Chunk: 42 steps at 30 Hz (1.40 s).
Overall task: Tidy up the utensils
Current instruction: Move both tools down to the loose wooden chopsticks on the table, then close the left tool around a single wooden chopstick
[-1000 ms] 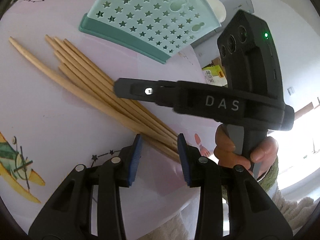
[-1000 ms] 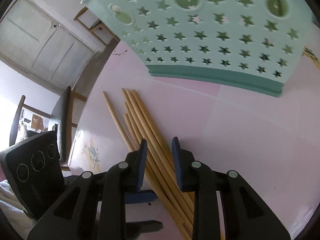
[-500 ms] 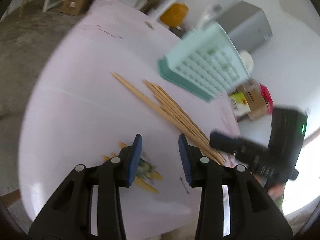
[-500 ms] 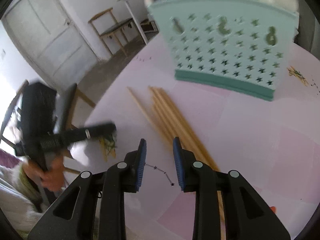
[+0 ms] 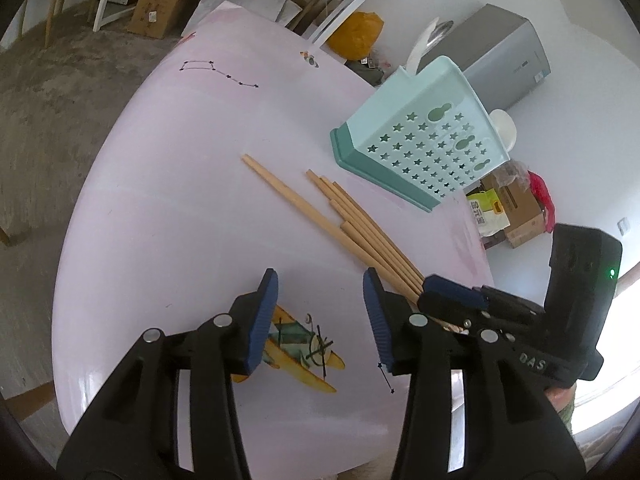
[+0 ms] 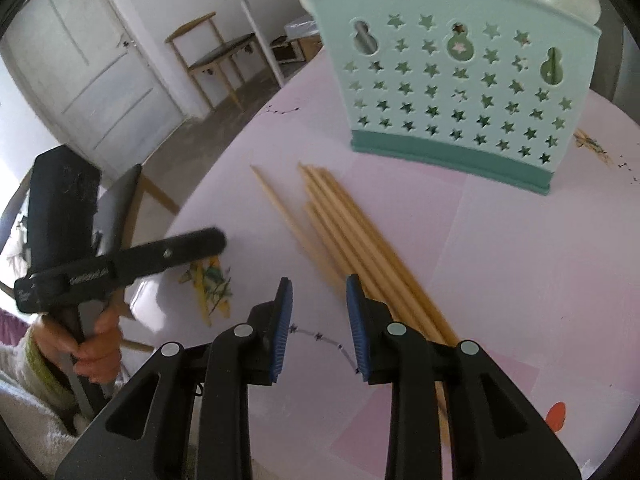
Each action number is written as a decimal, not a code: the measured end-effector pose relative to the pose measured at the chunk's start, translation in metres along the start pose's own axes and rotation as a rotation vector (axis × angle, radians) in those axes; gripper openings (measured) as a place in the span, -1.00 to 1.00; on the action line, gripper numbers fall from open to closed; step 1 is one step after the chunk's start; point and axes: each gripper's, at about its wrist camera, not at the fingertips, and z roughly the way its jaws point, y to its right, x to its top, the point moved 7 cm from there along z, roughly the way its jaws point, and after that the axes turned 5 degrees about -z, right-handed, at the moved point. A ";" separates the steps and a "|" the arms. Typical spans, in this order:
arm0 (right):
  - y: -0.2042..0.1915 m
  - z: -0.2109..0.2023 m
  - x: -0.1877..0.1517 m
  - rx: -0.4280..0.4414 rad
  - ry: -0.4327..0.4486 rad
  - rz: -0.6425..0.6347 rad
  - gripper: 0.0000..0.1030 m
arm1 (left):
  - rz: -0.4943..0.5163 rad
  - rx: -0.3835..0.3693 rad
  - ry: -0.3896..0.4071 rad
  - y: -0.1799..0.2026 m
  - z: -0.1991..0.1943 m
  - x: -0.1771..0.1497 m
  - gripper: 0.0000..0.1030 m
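A loose bundle of wooden chopsticks (image 6: 352, 236) is seen lying flat on the pink tabletop (image 5: 168, 216), thin tips toward the mint star-punched utensil holder (image 6: 456, 92), which stands just beyond them toward the far edge. One stick (image 5: 296, 200) lies slightly apart from the rest. In the holder, a metal spoon and a white utensil are already stood upright.

The right gripper (image 6: 318, 316) is held above the near, thick ends of the bundle, its blue pads apart and nothing between them. The left gripper (image 5: 318, 312) is likewise spread and empty, over the airplane drawing (image 5: 300, 344) by the near edge.

The step in hand is judged to be the pickup of the chopsticks. It would best be done by lowering the right jaws astride the thick ends, with the sticks gathered parallel first, so that none is left behind or rolled away. The stray stick would probably need nudging in or a separate pass.
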 end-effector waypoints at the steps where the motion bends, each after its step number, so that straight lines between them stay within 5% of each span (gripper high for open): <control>1: 0.001 0.002 -0.001 -0.002 -0.011 0.001 -0.46 | 0.002 0.000 0.001 -0.001 -0.002 -0.001 -0.16; 11: -0.021 0.009 -0.013 0.075 -0.056 -0.006 -0.45 | 0.020 0.018 0.003 0.000 -0.001 0.001 -0.13; 24: -0.054 0.009 -0.036 0.209 -0.057 0.054 -0.45 | 0.187 0.327 0.059 -0.001 0.006 0.015 -0.24; 29: -0.034 -0.011 -0.029 0.141 0.010 0.069 -0.45 | 0.279 0.426 0.076 0.000 0.004 0.010 -0.51; 35: 0.013 -0.033 0.001 -0.057 0.113 0.028 -0.46 | 0.288 0.434 0.081 -0.001 -0.002 0.005 -0.75; 38: 0.030 -0.022 0.015 -0.130 0.094 0.006 -0.46 | 0.293 0.432 0.086 -0.001 -0.004 0.002 -0.77; 42: 0.034 -0.001 0.026 -0.111 0.026 -0.040 -0.46 | 0.289 0.431 0.082 0.001 -0.004 0.000 -0.79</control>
